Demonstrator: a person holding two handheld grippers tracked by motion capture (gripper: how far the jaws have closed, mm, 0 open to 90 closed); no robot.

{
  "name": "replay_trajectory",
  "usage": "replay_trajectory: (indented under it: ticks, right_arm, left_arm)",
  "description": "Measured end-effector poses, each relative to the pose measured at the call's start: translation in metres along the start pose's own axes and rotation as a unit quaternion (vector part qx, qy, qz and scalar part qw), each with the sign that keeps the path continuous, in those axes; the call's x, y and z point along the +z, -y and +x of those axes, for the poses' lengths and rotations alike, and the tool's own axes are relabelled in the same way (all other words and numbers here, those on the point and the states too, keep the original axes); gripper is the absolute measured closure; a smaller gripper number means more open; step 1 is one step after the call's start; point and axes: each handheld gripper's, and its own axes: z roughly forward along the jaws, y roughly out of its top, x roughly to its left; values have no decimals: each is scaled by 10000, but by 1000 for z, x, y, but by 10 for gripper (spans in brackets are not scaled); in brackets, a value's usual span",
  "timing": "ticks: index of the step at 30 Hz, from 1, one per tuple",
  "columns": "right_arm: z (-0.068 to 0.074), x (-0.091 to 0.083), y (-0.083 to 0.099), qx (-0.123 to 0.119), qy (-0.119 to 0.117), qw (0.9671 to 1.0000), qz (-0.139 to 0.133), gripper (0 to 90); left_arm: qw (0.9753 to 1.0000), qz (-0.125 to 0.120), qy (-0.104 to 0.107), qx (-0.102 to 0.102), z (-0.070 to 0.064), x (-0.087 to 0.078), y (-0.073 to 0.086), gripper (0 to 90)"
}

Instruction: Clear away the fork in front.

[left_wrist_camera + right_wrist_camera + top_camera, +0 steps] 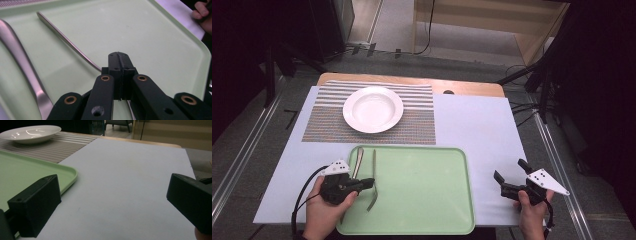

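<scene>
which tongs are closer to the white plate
Left. The left tongs sit over the green tray, shut on a thin utensil, straight below the white plate. The right tongs hang open off the tray's right side, farther away.

fork point(67, 41): head hidden behind left tool point(119, 58) | spoon point(20, 62): bowl cut off

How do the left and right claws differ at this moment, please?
The left claw has its jaws pressed together over the green tray, on or beside a thin utensil; I cannot tell which. The right claw has its jaws wide apart, holds nothing, and sits over the pale mat beside the tray. Both are black and hand-held.
</scene>
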Motion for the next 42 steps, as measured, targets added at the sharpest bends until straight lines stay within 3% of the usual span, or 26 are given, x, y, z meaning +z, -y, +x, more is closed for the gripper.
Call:
replay_trajectory:
  ticks: [5, 8, 15, 22, 25, 28, 29, 42]
  right_arm:
    - [0, 0, 0, -11, 11, 10000, 4, 0]
    - [0, 1, 0, -14, 36, 10000, 19, 0]
    - [1, 1, 0, 4, 40, 10000, 36, 0]
    - [1, 1, 0, 27, 22, 10000, 39, 0]
    - [2, 1, 0, 38, 26, 10000, 47, 0]
    - [2, 2, 0, -33, 38, 10000, 59, 0]
    - [2, 2, 0, -37, 44, 10000, 56, 0]
    - [2, 1, 1, 6, 55, 10000, 74, 0]
  left_arm:
    - [9999, 146, 59, -8, -4, -1, 8, 900]
    - [9995, 263, 57, 150, -13, 7, 6, 900]
    - [9992, 328, 79, 225, -20, 18, 2, 900]
    - [9977, 514, -173, 408, -27, 32, -5, 900]
    - [9973, 491, -312, 438, -24, 37, -16, 900]
    - [9959, 635, -460, 457, -22, 48, -21, 900]
    - [9936, 798, -634, 490, -20, 54, -21, 900]
    - [9942, 808, -695, 154, 2, 36, -16, 900]
